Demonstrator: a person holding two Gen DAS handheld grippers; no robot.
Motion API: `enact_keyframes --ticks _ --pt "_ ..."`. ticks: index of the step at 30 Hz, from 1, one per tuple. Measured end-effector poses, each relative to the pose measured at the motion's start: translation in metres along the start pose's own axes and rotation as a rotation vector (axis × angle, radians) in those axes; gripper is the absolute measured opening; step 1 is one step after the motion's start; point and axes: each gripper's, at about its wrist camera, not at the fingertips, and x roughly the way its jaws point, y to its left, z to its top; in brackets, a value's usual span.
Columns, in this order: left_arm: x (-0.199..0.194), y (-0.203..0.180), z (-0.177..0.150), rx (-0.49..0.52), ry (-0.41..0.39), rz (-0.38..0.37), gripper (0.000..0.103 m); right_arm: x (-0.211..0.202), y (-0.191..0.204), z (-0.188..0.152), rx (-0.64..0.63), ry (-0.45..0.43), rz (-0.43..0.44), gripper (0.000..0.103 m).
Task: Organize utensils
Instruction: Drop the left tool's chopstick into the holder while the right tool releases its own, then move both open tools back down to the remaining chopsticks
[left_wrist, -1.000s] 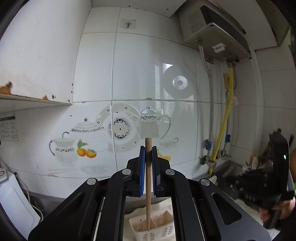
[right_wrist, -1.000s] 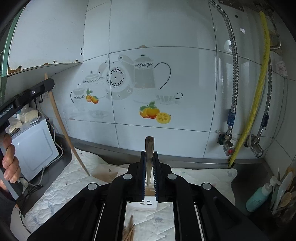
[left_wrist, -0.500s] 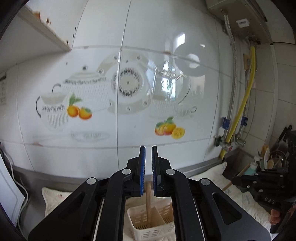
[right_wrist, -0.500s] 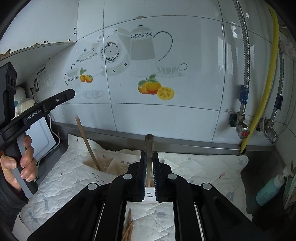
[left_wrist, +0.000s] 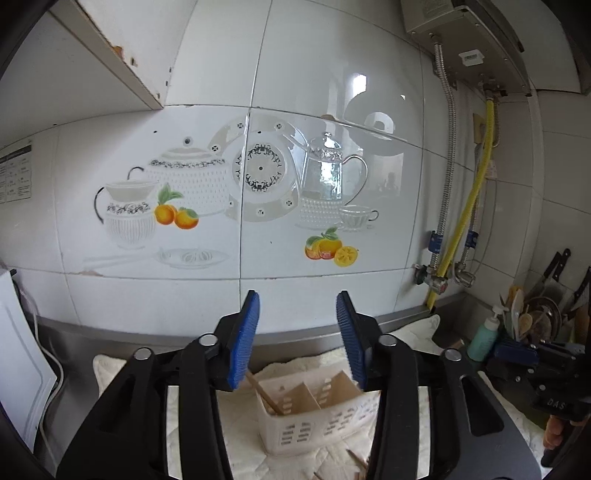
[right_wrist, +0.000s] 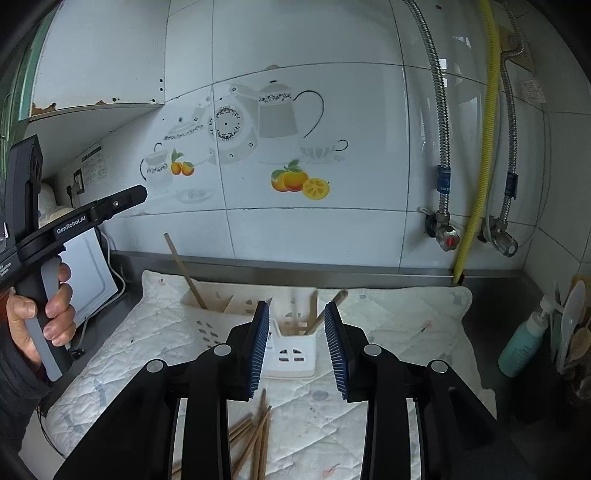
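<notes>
A white slotted utensil caddy (left_wrist: 314, 424) with compartments stands on the quilted cloth; it also shows in the right wrist view (right_wrist: 291, 350). One wooden chopstick (right_wrist: 184, 273) leans in its left compartment, seen too in the left wrist view (left_wrist: 264, 395). Another chopstick (right_wrist: 327, 310) leans in the right compartment. Several loose chopsticks (right_wrist: 255, 439) lie on the cloth under my right gripper. My left gripper (left_wrist: 297, 339) is open and empty above the caddy. My right gripper (right_wrist: 297, 347) is open and empty just in front of the caddy.
The quilted white cloth (right_wrist: 399, 332) covers the steel counter. A teal soap bottle (right_wrist: 522, 343) and a rack of utensils (left_wrist: 535, 317) stand at the right. A white appliance (right_wrist: 88, 273) sits at the left. Pipes and a yellow hose (right_wrist: 480, 147) run down the tiled wall.
Both grippers have opened and let go of their chopsticks, which now stand in the caddy. Both grippers have tilted down toward the counter.
</notes>
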Motion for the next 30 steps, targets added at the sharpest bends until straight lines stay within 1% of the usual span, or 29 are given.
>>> enact_keyframes --ticks 3,6,9,11,12,16,18,21,25,30 --pt "-0.02 0.0 -0.016 -0.01 0.013 0.004 0.05 -0.017 0.01 -0.031 0.02 0.015 0.04 0.03" --pt "-0.04 0.0 -0.036 -0.019 0.029 0.006 0.057 -0.029 0.026 -0.069 0.016 0.038 0.071 0.03" --pt "-0.059 0.001 -0.059 -0.019 0.045 0.033 0.062 -0.033 0.044 -0.11 0.006 0.077 0.094 0.027" --pt "-0.069 0.005 -0.075 -0.037 0.067 0.031 0.064 -0.032 0.054 -0.136 0.024 0.11 0.129 0.025" --pt "-0.074 0.007 -0.085 -0.053 0.081 0.037 0.065 -0.029 0.058 -0.148 0.032 0.128 0.136 0.024" --pt "-0.086 0.016 -0.118 -0.085 0.149 0.047 0.065 -0.015 0.075 -0.188 0.018 0.207 0.149 0.018" --pt "-0.089 0.02 -0.132 -0.094 0.179 0.054 0.065 -0.009 0.08 -0.201 0.018 0.23 0.149 0.017" --pt "-0.096 0.028 -0.154 -0.121 0.211 0.068 0.065 -0.001 0.086 -0.211 0.019 0.247 0.159 0.015" --pt "-0.101 0.035 -0.174 -0.13 0.256 0.084 0.067 0.006 0.092 -0.214 -0.01 0.251 0.143 0.014" --pt "-0.107 0.037 -0.196 -0.131 0.305 0.069 0.068 0.012 0.093 -0.217 -0.021 0.259 0.132 0.014"
